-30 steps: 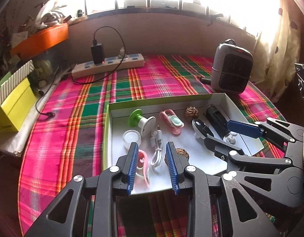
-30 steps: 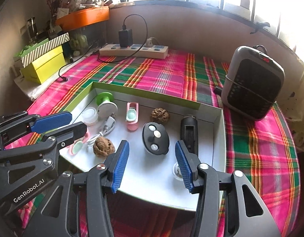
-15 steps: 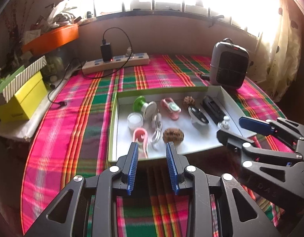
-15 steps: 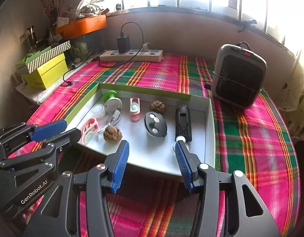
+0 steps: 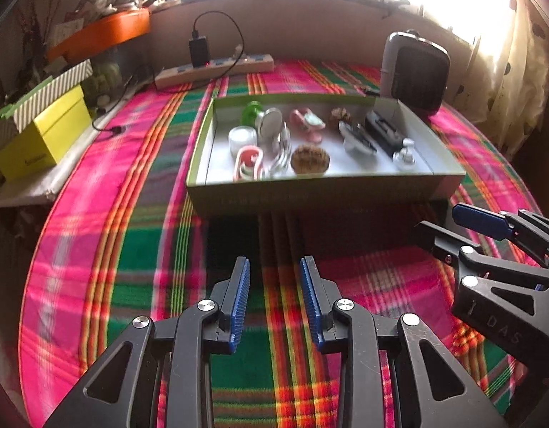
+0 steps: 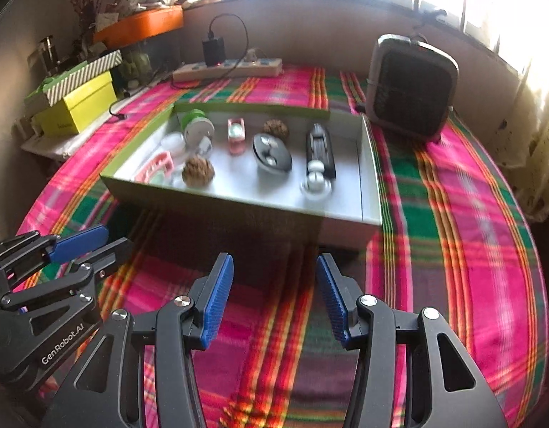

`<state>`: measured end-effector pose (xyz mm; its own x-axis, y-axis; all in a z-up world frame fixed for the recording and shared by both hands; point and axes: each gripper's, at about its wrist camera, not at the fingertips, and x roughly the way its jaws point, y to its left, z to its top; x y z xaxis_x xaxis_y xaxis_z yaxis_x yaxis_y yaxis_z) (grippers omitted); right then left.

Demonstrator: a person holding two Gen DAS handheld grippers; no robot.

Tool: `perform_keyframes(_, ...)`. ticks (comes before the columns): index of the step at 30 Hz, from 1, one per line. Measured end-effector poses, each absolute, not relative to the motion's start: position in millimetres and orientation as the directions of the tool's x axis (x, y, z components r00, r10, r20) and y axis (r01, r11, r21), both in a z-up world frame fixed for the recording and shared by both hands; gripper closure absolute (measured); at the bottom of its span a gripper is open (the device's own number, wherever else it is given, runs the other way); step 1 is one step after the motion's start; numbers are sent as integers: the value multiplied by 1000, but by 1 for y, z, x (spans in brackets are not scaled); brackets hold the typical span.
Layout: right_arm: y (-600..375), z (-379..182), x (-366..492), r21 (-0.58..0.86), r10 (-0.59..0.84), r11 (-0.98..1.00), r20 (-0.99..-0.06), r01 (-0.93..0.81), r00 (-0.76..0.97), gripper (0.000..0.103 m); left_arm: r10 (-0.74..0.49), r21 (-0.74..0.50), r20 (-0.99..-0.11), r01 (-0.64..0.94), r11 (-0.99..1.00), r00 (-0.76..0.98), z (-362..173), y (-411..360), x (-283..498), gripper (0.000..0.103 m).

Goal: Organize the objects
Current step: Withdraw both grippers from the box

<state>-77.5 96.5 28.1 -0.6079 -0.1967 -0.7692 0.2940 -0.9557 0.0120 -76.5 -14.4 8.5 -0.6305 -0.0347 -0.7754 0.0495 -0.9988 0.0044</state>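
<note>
A shallow box with a green rim (image 5: 320,192) stands on the plaid cloth and holds several small items. Among them are a large walnut (image 5: 310,158), a green and white spool (image 5: 260,117), a pink clip (image 5: 247,162), a black oval case (image 5: 358,139), a black device (image 5: 385,130) and a white knob (image 5: 404,155). My left gripper (image 5: 274,296) is open and empty over the cloth, short of the box's near wall. My right gripper (image 6: 274,296) hangs open and empty beside it, also short of the box (image 6: 217,203).
A grey fan heater (image 6: 411,85) stands behind the box on the right. A power strip (image 5: 217,69) with a black charger lies along the back wall. A yellow box (image 5: 46,135) and an orange tray (image 5: 103,34) sit at the left. A curtain (image 5: 517,71) hangs at the right.
Both grippers have drawn back from over the box to the cloth in front of it, so the box now looks farther off. Their jaws have kept the same width and stayed empty.
</note>
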Motion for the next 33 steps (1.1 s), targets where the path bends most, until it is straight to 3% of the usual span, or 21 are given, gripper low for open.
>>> perform_keyframes(9,104,16,-65,-13,-154,-964,-789,266,-595,53,-68,5,-762,98,-995,-644,3,-10,-69,75)
perform_keyframes(18,113,14,-59,1,-147,-972,-783,235,-604,43,-73,1,-763,112,-994,-643,3,-11,-69,75)
perform_keyframes(33,112,14,-60,-2,-144,-972,-783,235,-605,42,-72,-1,-763,112,-994,-643,3,-11,-69,75)
